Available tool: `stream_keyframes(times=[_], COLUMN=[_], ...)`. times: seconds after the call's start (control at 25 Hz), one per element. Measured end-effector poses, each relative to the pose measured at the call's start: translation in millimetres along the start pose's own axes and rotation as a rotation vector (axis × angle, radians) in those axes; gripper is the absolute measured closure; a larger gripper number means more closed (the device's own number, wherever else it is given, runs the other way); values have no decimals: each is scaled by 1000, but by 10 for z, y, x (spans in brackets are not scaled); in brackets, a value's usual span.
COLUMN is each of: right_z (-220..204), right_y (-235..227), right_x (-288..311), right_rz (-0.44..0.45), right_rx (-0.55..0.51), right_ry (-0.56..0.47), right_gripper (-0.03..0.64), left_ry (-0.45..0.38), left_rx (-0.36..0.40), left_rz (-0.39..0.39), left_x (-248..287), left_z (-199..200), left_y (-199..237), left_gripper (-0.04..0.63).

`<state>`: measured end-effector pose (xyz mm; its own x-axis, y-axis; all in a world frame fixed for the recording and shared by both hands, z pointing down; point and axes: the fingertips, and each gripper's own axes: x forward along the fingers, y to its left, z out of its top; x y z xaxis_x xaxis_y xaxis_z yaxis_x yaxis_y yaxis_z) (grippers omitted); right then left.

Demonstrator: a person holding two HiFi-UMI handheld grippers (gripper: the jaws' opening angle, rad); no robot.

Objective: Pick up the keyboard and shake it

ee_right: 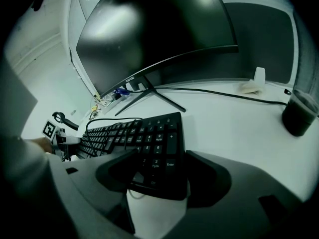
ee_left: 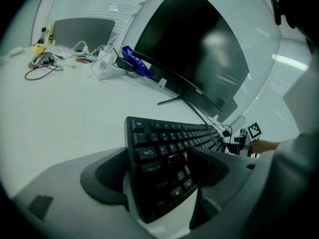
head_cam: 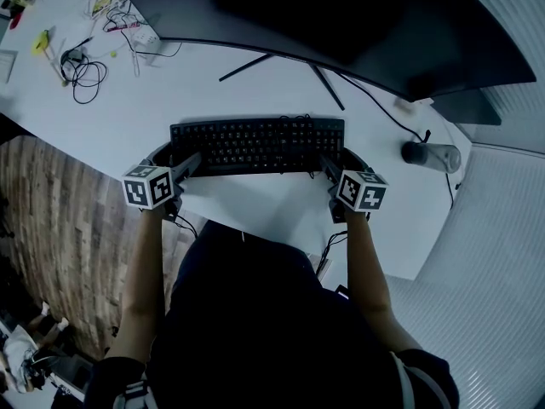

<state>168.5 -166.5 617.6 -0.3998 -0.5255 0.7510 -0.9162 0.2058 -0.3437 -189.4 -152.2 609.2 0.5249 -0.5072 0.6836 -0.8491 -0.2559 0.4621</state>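
Black keyboard (head_cam: pixel 257 144) lies just in front of the monitor (head_cam: pixel 341 24), taken at both ends: the left gripper (head_cam: pixel 177 164) is clamped on its Tab-key end, the right gripper (head_cam: pixel 334 167) on its number-pad end. Grasping looks done; whether it is clear of the white desk (head_cam: pixel 111 118) I cannot tell, so lifting and shaking seem left

- I see bare desk (head_cam: pixel 102 126) left of the keyboard (head_cam: pixel 255 146), open to pass.
- The monitor (head_cam: pixel 341 24) overhangs behind it, and its stand legs (head_cam: pixel 326 86) block that side.
- A dark cup (head_cam: pixel 430 155) stands near on the right.
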Motion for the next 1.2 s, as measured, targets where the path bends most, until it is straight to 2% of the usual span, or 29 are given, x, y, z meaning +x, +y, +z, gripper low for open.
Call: stream_keyframes(times=[0.16,0.28,0.44,0.52,0.6,0.68,0.92,1.04,1.12,1.2], right_z=[-5,-5,5,7,6,7,19,22,19,24], right_y=[3,1,14,10,7,7,14,15,17,20], right_x=[2,-1,-2,-10,-11,-8,-12,-6,-7,-13], right_rz=[15,29,41,43,46,44,47,47,51,55], right_rx=[4,10,-3,-4,2,3,-5,-15,-11,-4], right_ry=[-2,-9,-10,-13,-19,-25,-40,-40,-44,-50], right_gripper=[310,310,310,310,310,310,310,310,310,310], left_ry=[-53,-116,-101,-145,-250,-314,-322,-288,-254,-139], left_rx=[-102,-195,-303,-417,-563,-630,-709,-677,-660,-553], left_rz=[-40,-108,-185,-212,-301,-369,-423,-421,-406,-297], left_x=[-95,-210,-284,-341,-369,-349,-254,-193,-188,-142], left_z=[82,144,95,105,212,292,213,164,111,-58], left_y=[-27,-35,-30,16,-40,-81,-117,-206,-186,-116], left_gripper=[238,238,238,238,239,238,239,245,299,382])
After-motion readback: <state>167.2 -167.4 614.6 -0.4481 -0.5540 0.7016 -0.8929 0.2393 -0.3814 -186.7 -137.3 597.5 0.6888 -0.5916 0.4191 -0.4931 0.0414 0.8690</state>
